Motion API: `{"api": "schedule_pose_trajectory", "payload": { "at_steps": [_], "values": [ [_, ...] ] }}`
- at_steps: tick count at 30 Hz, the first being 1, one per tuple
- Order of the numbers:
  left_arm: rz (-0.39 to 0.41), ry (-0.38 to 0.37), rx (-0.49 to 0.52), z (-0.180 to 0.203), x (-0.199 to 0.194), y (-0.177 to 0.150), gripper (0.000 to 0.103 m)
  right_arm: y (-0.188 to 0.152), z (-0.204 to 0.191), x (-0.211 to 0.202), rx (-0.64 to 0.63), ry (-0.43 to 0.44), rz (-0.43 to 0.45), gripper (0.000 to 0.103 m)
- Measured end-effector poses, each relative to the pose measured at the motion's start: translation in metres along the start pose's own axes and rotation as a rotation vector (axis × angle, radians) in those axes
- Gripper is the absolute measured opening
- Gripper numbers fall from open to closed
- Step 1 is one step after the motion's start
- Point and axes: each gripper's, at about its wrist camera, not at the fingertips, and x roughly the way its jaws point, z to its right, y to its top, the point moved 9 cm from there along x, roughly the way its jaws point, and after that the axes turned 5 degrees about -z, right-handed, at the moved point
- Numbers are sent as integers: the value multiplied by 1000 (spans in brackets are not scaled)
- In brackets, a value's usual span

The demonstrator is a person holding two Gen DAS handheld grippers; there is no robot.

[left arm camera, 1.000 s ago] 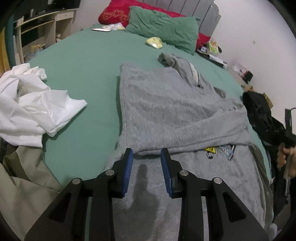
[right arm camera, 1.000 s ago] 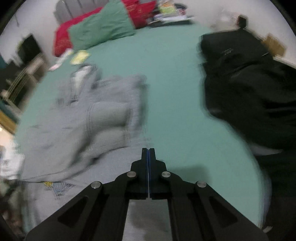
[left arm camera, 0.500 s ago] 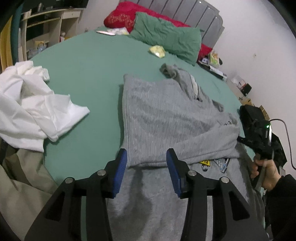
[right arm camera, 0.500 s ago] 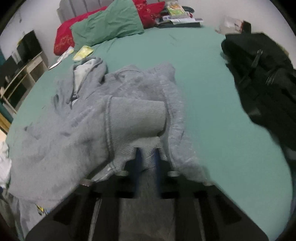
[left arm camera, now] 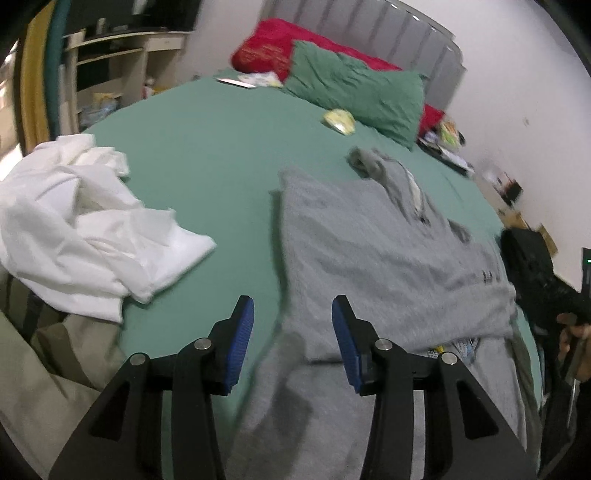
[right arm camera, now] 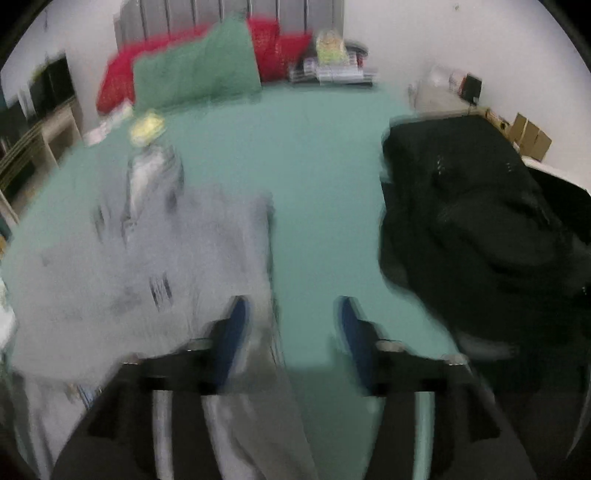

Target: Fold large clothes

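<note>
Where it lies spread on the green bed sheet [left arm camera: 207, 155], the grey hoodie [left arm camera: 388, 251] fills the centre and lower right of the left wrist view, its hood pointing toward the upper middle of the frame and one sleeve folded across the body toward the right. A small patch of coloured print shows just under that folded sleeve, low and right of centre. In the right wrist view the same hoodie [right arm camera: 147, 258] takes up the left half, badly blurred, with its right edge running down to the bottom centre.

The left gripper [left arm camera: 291, 339] sits at the bottom centre of its view with its blue pads wide apart and nothing between them, above the hoodie's left edge. The right gripper [right arm camera: 291, 339] is likewise spread wide and grips nothing; its left pad is over the hoodie's edge and its right pad over bare sheet.

A crumpled white garment [left arm camera: 81, 229] lies at the left of the left wrist view, well apart from the hoodie, with a beige cloth [left arm camera: 44, 369] below it. A black garment [right arm camera: 480, 240] lies heaped at the right of the right wrist view. A green pillow [left arm camera: 354, 92] and a red pillow [left arm camera: 273, 48] rest against the grey headboard [left arm camera: 369, 29] at the top.
</note>
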Motion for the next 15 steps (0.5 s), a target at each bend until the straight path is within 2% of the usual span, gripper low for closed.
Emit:
{"api": "schedule_pose_trajectory", "payload": {
  "at_steps": [2, 5, 9, 13, 15],
  "values": [
    [12, 11, -28, -10, -1, 4, 47, 31, -15, 12, -19, 55, 34, 71],
    [23, 32, -66, -24, 1, 8, 47, 70, -47, 55, -61, 97, 22, 71],
    [38, 76, -69, -34, 6, 14, 47, 110, -99, 120, -17, 188, -19, 71],
    [49, 148, -8, -42, 15, 13, 47, 131, -161, 173, -36, 244, -41, 71],
    [20, 142, -2, -44, 19, 8, 47, 134, -176, 196, -24, 244, -72, 71]
  ]
}}
